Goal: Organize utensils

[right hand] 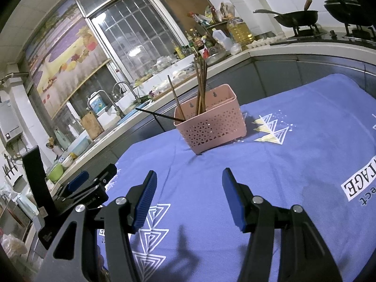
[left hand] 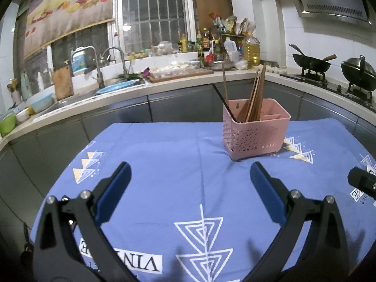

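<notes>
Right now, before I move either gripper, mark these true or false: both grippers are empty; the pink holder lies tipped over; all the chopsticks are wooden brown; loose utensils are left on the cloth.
1. Both the left gripper and the right gripper are open and hold nothing. True.
2. The pink perforated plastic holder lies tipped over. False: it stands upright on the blue printed cloth.
3. All chopsticks are brown wood. False: one thin black stick leans out beside the brown wooden chopsticks.
4. Loose utensils lie on the cloth. False: none visible.
</notes>
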`<state>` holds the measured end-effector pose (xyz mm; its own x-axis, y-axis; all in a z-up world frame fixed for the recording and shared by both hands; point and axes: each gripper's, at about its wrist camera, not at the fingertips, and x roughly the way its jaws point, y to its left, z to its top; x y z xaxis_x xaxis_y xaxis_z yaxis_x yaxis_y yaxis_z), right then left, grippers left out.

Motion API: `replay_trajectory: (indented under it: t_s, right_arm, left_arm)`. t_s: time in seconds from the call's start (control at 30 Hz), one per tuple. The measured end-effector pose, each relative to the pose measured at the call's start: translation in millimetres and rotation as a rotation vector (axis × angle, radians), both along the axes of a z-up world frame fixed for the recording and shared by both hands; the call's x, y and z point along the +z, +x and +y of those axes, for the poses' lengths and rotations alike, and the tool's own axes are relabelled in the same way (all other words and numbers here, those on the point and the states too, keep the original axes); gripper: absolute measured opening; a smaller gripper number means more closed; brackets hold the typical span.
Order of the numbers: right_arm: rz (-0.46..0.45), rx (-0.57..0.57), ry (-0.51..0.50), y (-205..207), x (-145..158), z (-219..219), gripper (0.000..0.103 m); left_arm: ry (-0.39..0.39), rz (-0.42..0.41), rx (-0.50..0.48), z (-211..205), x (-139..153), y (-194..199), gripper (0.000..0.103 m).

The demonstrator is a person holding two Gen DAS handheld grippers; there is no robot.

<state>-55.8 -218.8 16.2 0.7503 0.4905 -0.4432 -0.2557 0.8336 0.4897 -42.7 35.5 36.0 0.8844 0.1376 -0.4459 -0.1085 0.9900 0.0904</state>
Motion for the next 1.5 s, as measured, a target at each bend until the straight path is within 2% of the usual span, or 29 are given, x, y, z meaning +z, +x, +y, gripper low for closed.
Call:
replay_trajectory:
  t_s: [1.27,1.5]
  right_arm:
    - [0.01,-0.013,-0.003,1.4,-2.5,-4.6,0.059]
    - [0.002,-0.011,-0.013,0.7,-3.7,-2.2,0.059]
  left_arm:
    - [0.013,-0.016,-0.008,-0.5,1.2,-2.1,0.097]
    - [-0.012,-0.016,-0.024,-0.8,6.6,-2.7,0.097]
